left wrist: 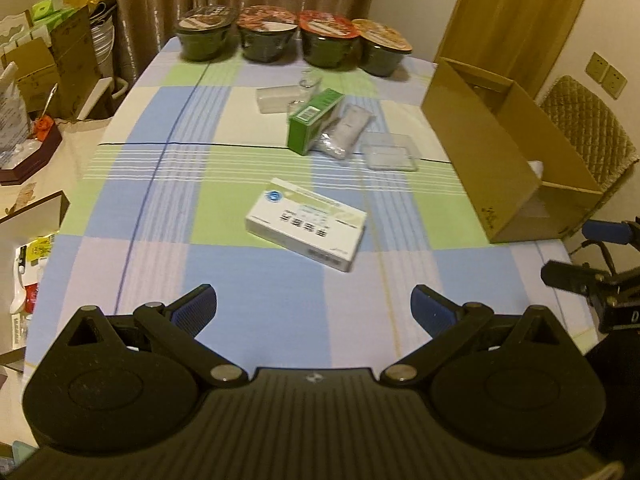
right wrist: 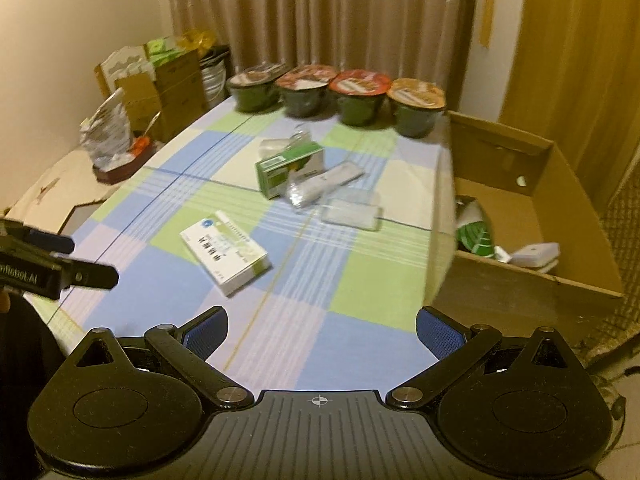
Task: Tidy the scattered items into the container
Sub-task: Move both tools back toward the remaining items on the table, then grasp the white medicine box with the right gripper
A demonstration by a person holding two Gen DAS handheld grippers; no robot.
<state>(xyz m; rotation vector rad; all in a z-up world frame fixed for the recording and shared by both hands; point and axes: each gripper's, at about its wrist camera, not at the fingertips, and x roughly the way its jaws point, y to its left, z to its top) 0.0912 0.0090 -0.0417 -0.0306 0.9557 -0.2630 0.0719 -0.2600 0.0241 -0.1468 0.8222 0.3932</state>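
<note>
— Cardboard box [right wrist: 532, 216] at right hides most of its contents; what can you read?
— Little. Your left gripper [left wrist: 314, 310] and right gripper [right wrist: 322, 330] hover spread wide, empty, low in frame; white medicine box [left wrist: 306, 222] lies mid-table.

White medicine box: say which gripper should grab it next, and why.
Probably the left. The white medicine box lies almost straight ahead of the open left gripper. From the open right gripper it sits off to the left.
</note>
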